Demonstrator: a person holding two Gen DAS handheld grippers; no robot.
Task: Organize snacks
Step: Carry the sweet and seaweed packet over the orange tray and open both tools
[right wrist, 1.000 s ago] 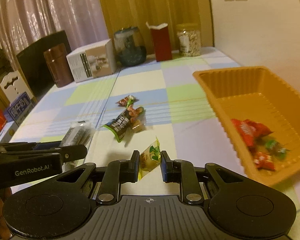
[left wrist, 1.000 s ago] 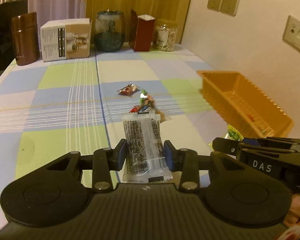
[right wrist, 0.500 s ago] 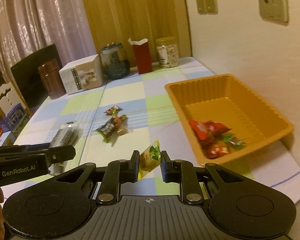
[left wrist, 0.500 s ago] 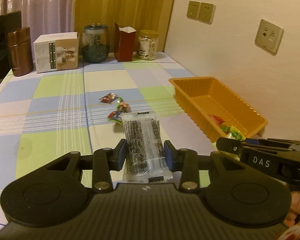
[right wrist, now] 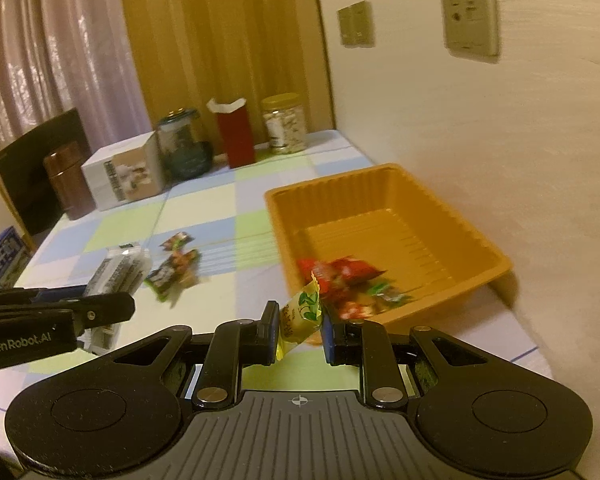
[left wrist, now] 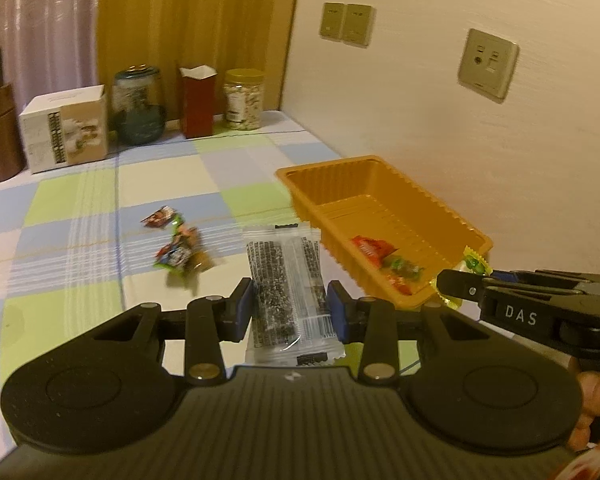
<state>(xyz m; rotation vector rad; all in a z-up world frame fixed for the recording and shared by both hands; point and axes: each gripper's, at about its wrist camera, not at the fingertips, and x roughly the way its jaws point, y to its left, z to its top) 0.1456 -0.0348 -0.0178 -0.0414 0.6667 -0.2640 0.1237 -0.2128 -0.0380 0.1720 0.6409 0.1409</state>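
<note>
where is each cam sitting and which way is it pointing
Left wrist: on the left gripper, facing forward along its fingers over the checked table toward the far wall; it shows that gripper shut on a clear seed packet, the right gripper and a bit of hand at right.
Right wrist: on the right gripper, aimed at the orange tray; it shows that gripper shut on a yellow candy, the left gripper at left.
Shared: tray, loose snacks, jars at the back.
</note>
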